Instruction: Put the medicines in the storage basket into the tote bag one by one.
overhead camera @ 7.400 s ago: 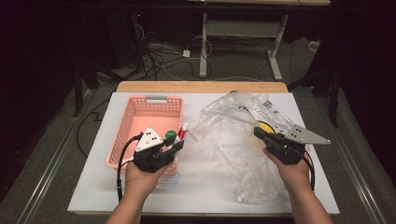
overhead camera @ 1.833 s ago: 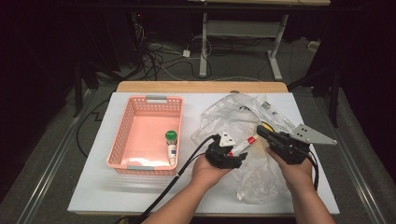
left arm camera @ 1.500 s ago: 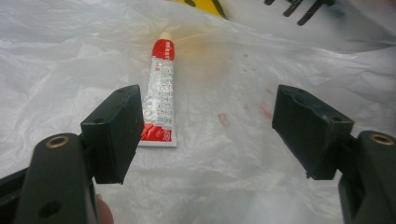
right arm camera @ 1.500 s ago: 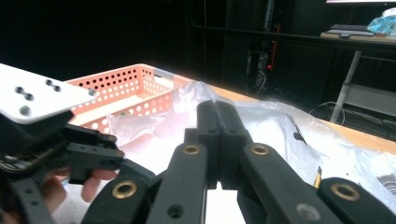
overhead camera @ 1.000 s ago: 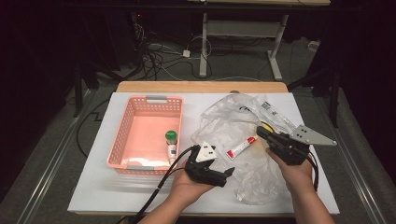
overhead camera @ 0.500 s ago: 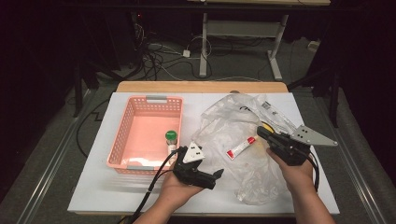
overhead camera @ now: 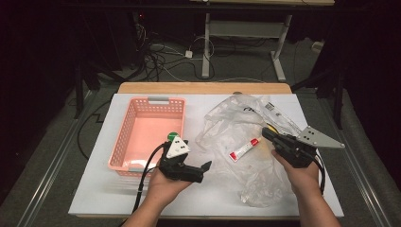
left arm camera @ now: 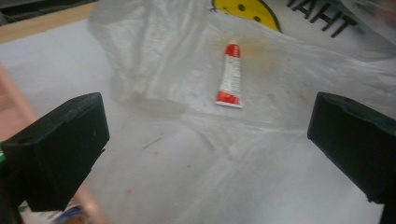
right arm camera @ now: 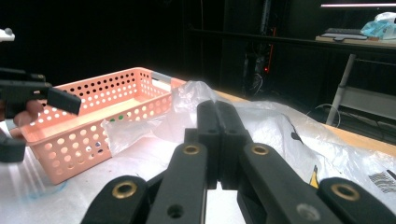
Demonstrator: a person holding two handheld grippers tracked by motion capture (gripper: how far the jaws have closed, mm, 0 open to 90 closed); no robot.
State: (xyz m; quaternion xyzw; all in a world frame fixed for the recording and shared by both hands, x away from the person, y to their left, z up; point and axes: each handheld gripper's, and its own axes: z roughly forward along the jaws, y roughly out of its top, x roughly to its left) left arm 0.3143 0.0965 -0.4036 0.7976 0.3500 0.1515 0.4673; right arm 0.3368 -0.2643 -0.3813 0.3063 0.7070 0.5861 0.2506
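A small white tube (overhead camera: 244,150) with a red cap and a red band at its flat crimped end lies on a crumpled clear plastic bag (overhead camera: 236,137), which is spread over the right half of the white table top (overhead camera: 99,198). In the high view the tube lies slantwise, cap end up and to the right, about midway between the two grippers and touching neither. In the left gripper view the same tube (left arm camera: 229,77) shows more plainly: its body is white with faint red print, the cap points away from the camera, and the crimped end faces the jaws. The bag (left arm camera: 154,56) around it is wrinkled and see-through, printed with a yellow smiley face (left arm camera: 247,11) and black letters.

The left gripper (overhead camera: 196,171) is held low over the table, just right of the pink perforated plastic basket (overhead camera: 127,137), and points toward the tube. Its jaws have just been opening and now stand spread wide, with nothing between them but the bag surface and the tube lying well ahead. A green-capped item (overhead camera: 173,135) sits inside the basket at its right wall, partly hidden by the gripper's grey plate.

The right gripper (overhead camera: 267,134) rests at the bag's right side, its jaws pressed together; whether they pinch the plastic film cannot be told.
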